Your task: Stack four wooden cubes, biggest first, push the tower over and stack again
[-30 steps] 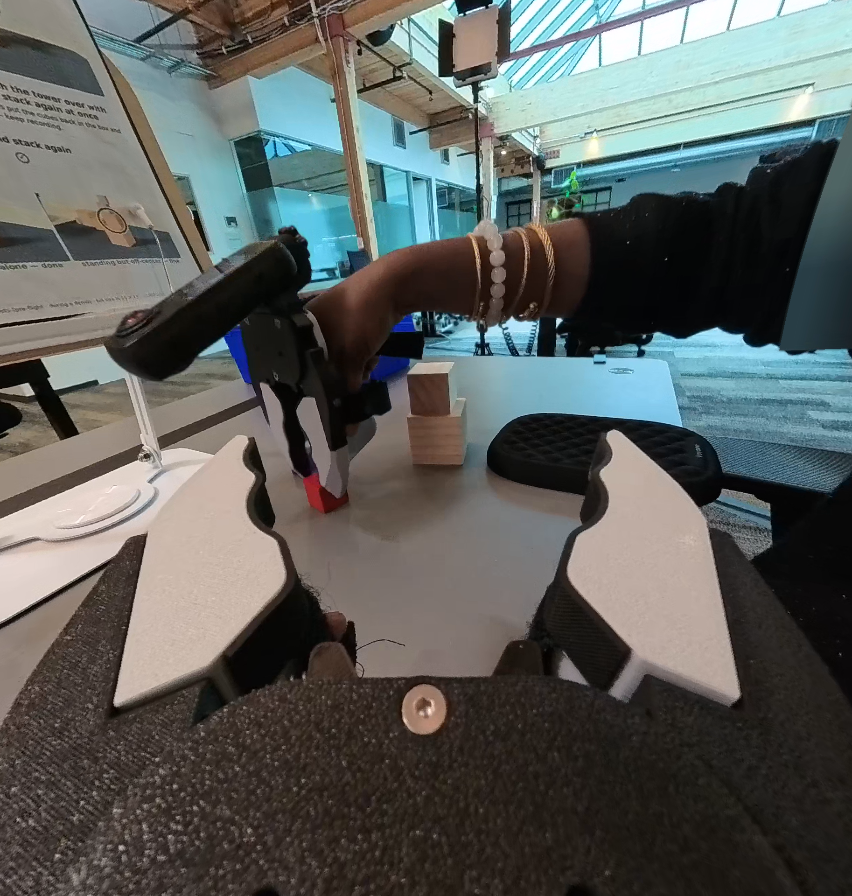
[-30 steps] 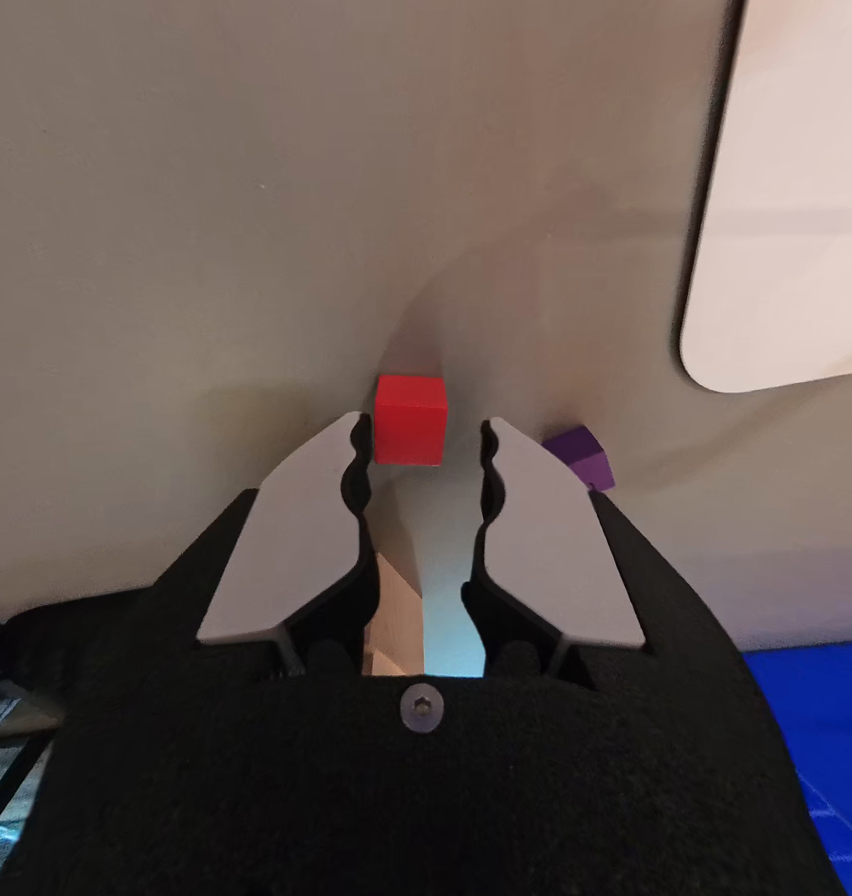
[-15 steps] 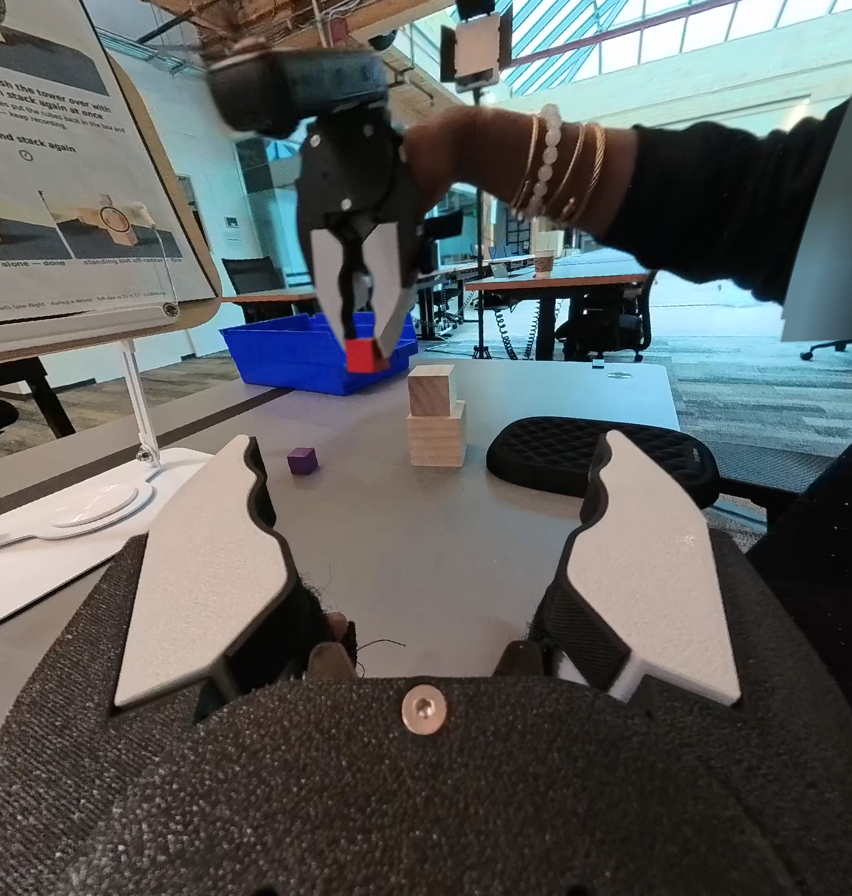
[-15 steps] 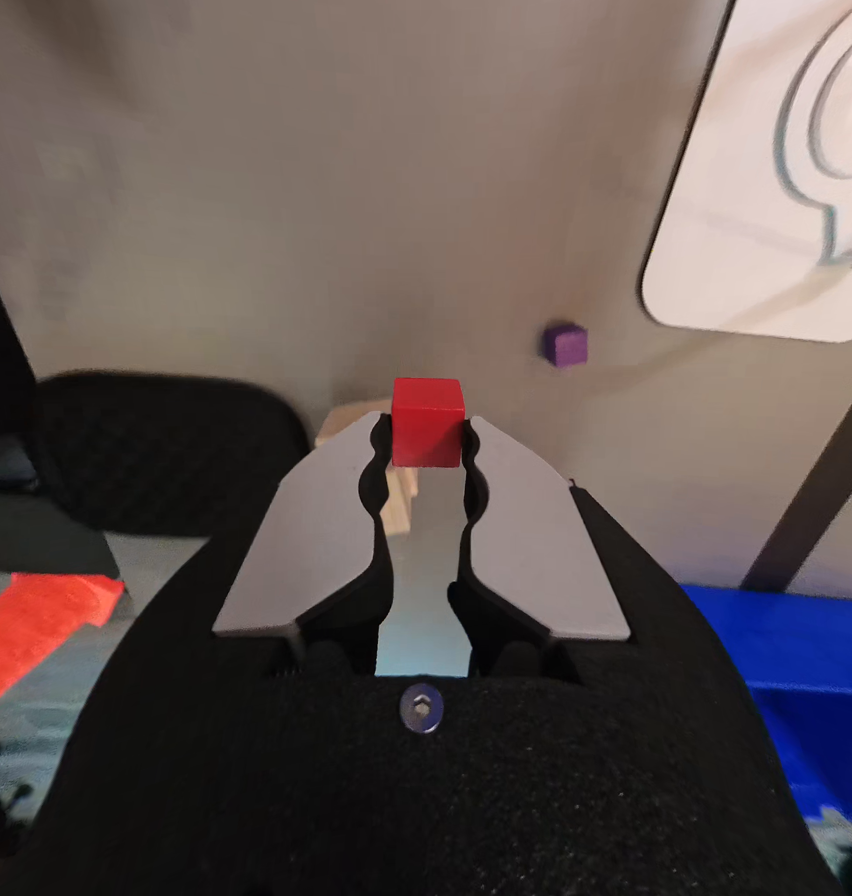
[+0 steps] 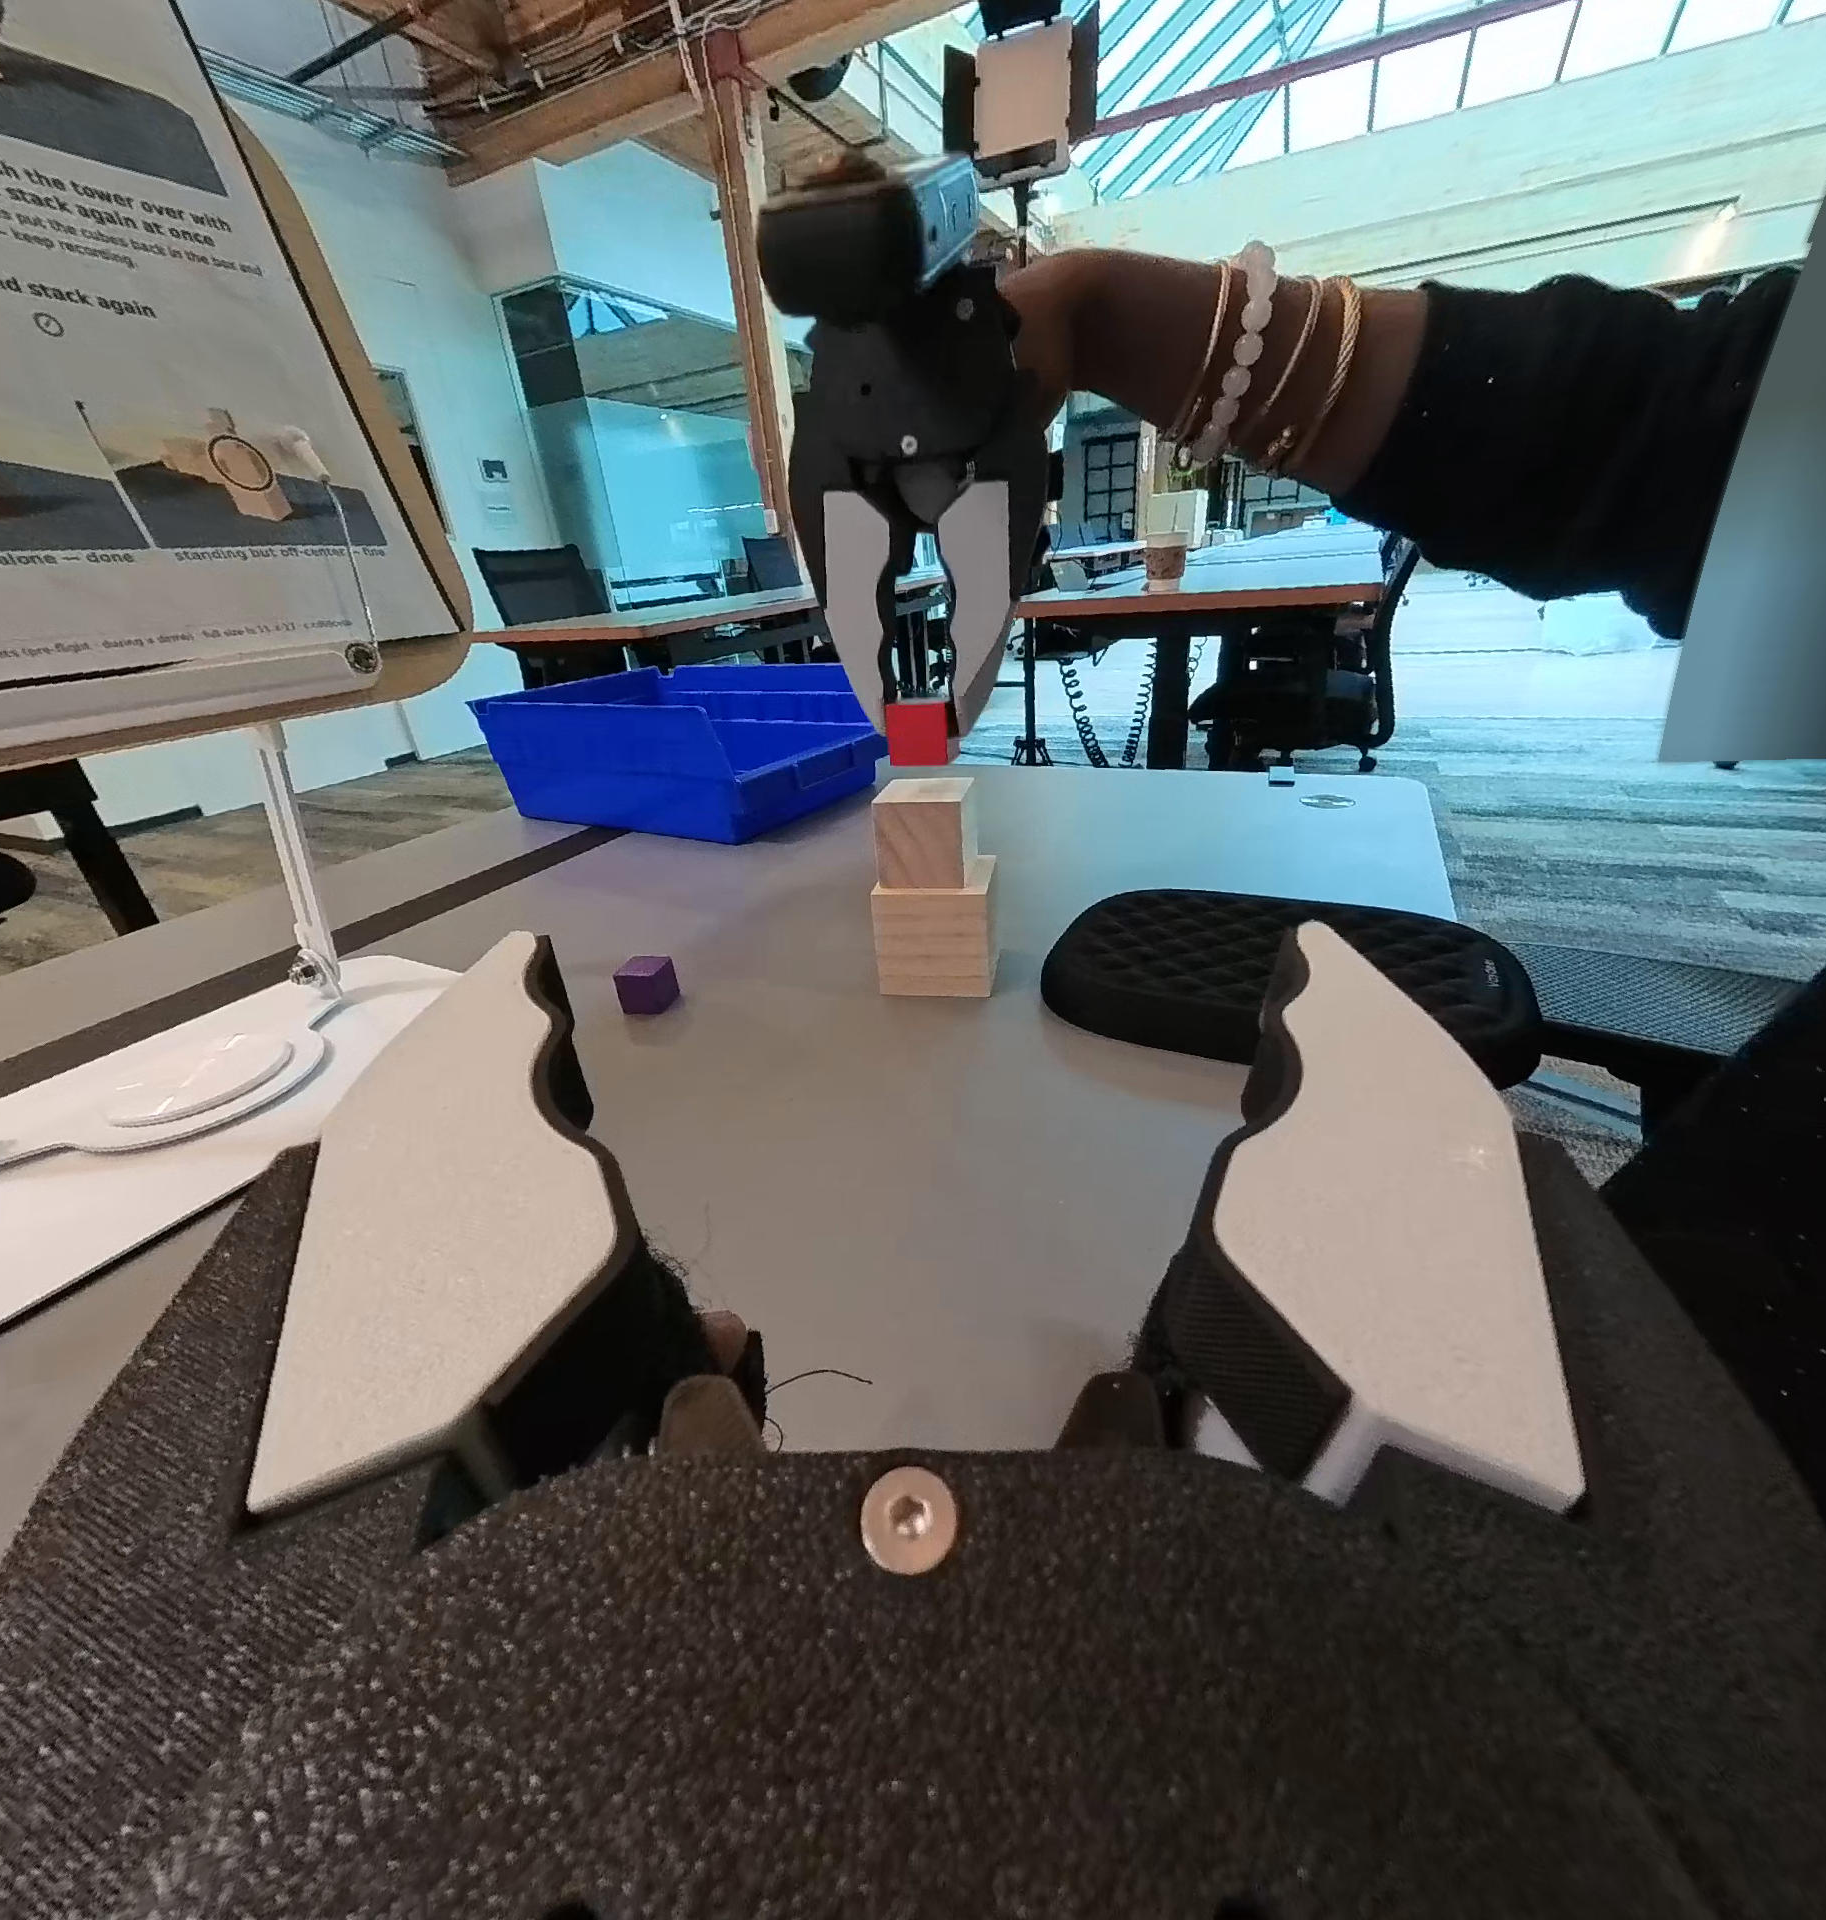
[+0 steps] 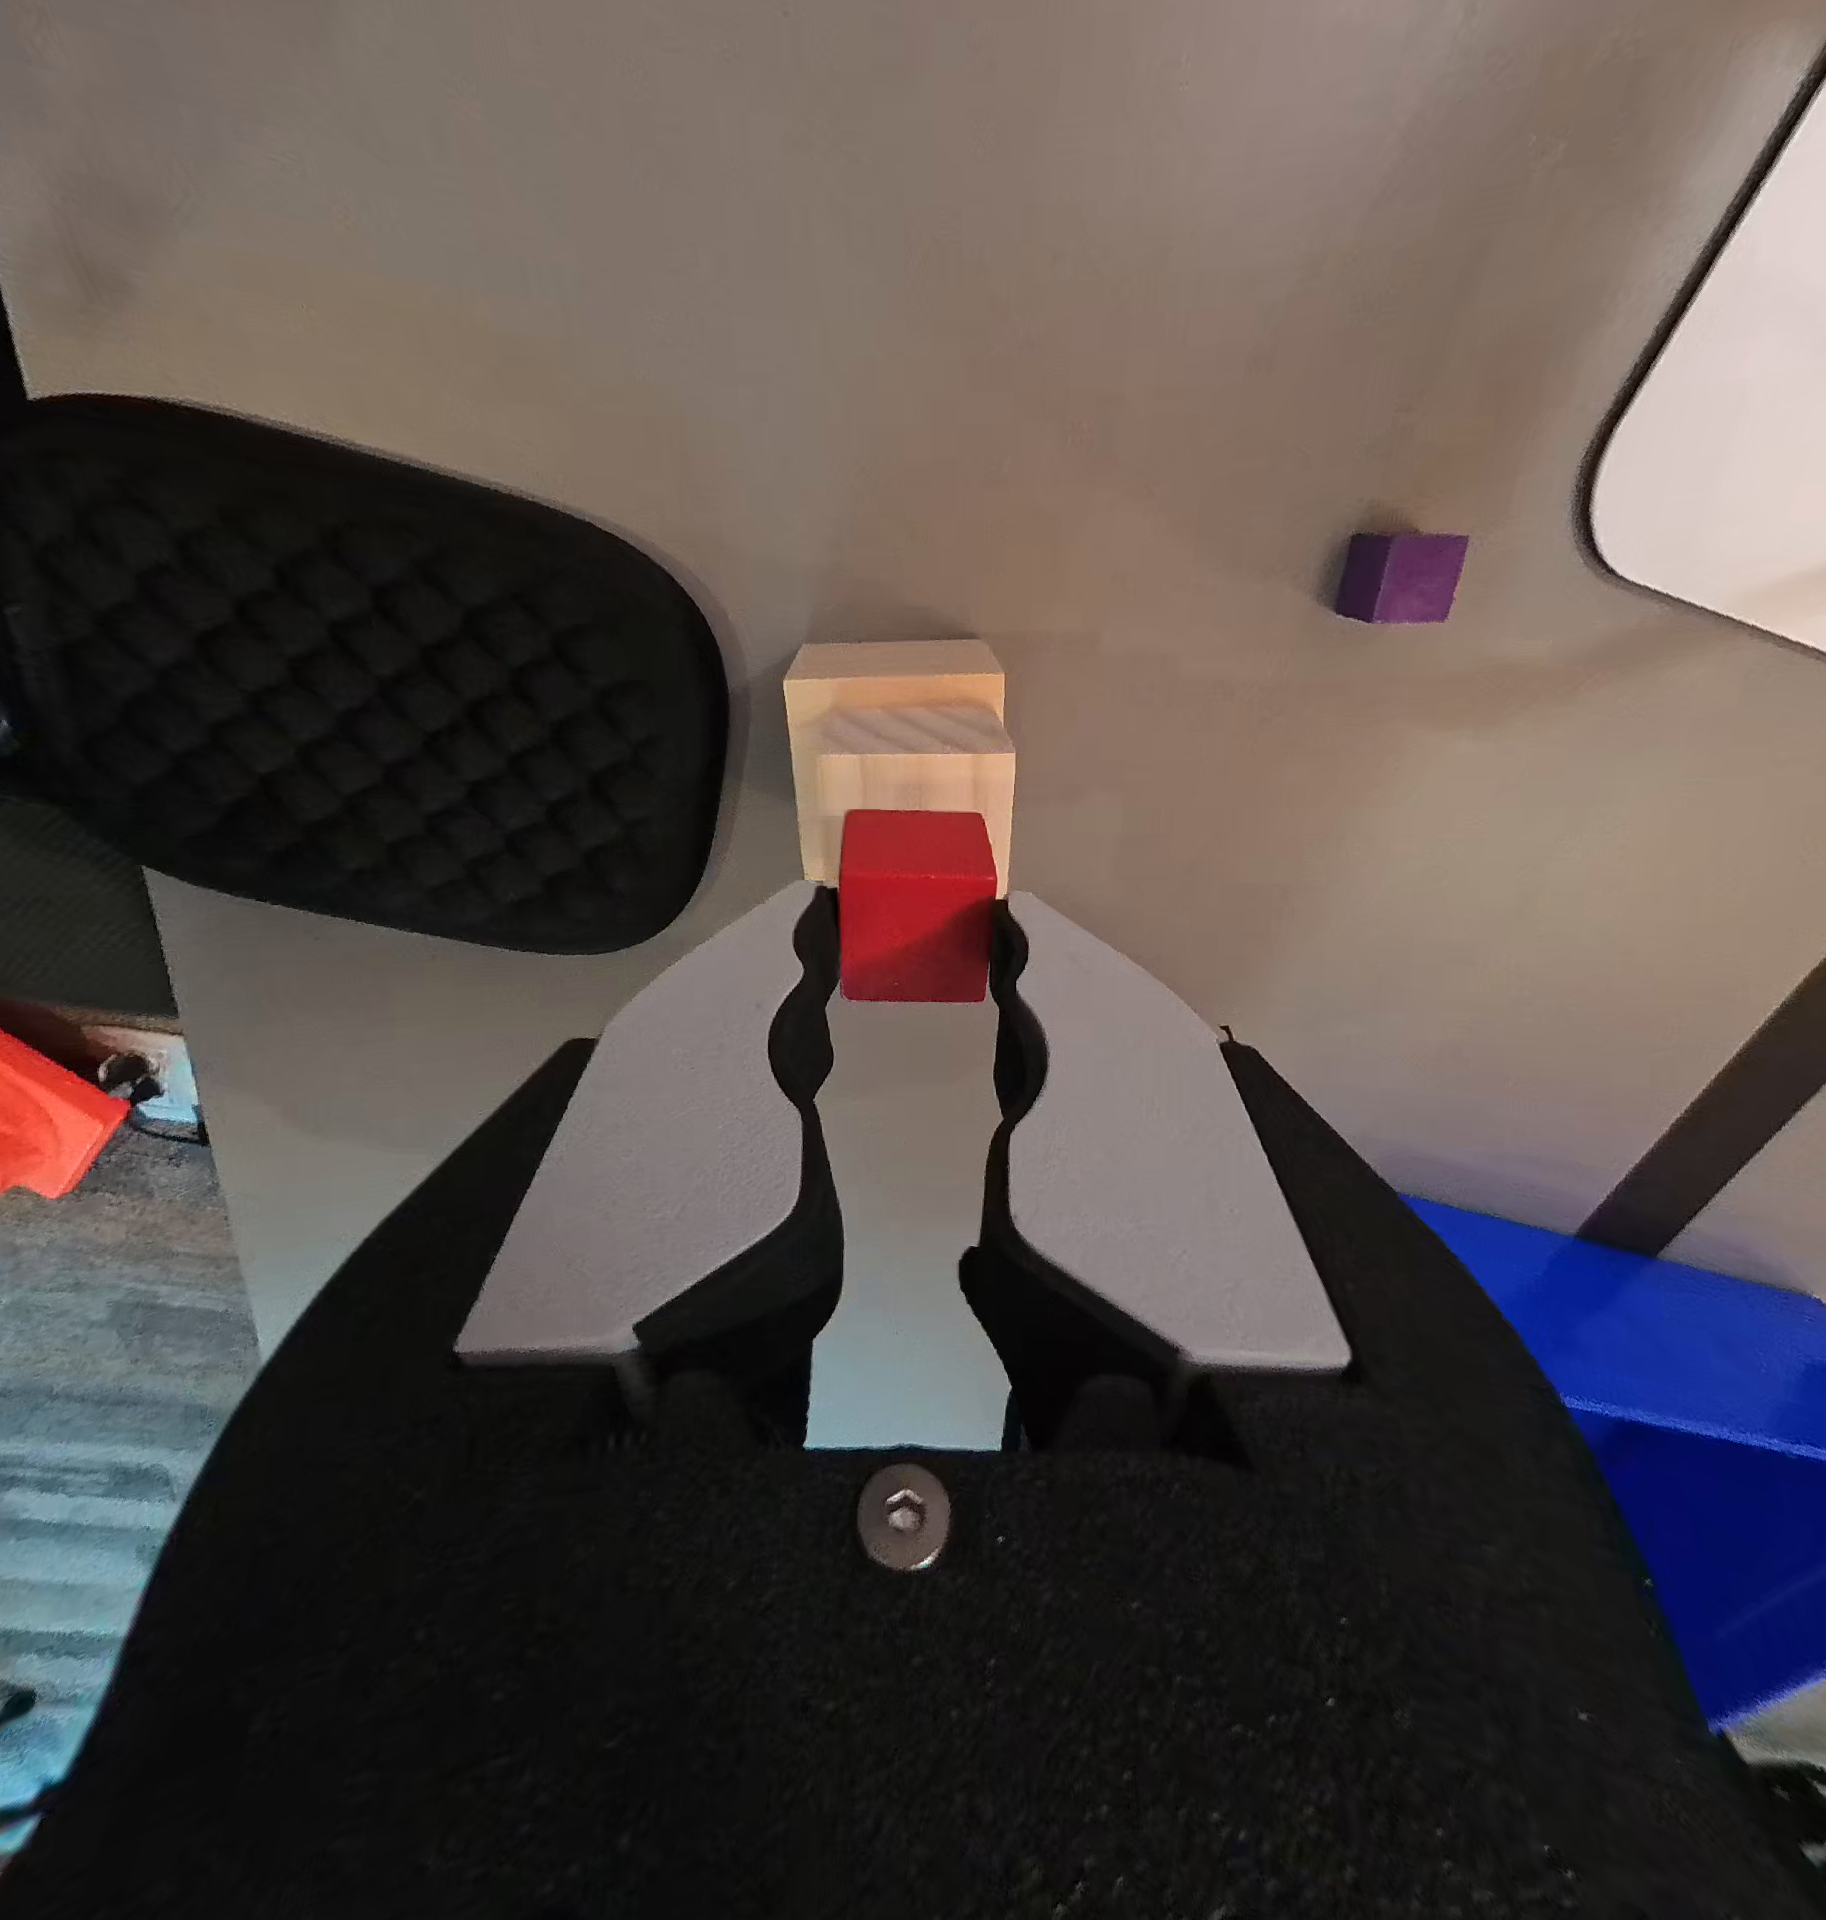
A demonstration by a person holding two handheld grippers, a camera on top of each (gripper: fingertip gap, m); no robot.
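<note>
Right gripper point(image 5: 917, 717) hangs point-down over the table point(image 5: 888, 1143), pinching a small red cube point(image 6: 914, 904) at its very tips. Both black pads press the cube's opposite side faces, no gap showing; jaws narrow, only as wide as the cube. The grip sits on the cube's upper part, so its bottom face is free, and from the left wrist view there is a thin gap of air between it and what lies below.

Below: two pale wooden blocks stacked, smaller upper block point(image 5: 921, 847) on the wider lower block point(image 5: 933, 940), the upper one set slightly off-centre. Red cube sits just above the upper block, not touching. From the right wrist view it overlaps the near part of the stack — I can't tell exact centring from there.

Left gripper point(image 5: 919, 1049) is held low and level near the table's front edge, jaws wide, nothing between its fingers point(image 5: 452, 1174), well apart from the stack.

Around the stack: purple cube point(image 5: 646, 984) loose on the table to the left, black quilted pad point(image 5: 1283, 987) to the right, blue bin point(image 5: 670, 748) behind, white stand base point(image 5: 161, 1081) at far left.
</note>
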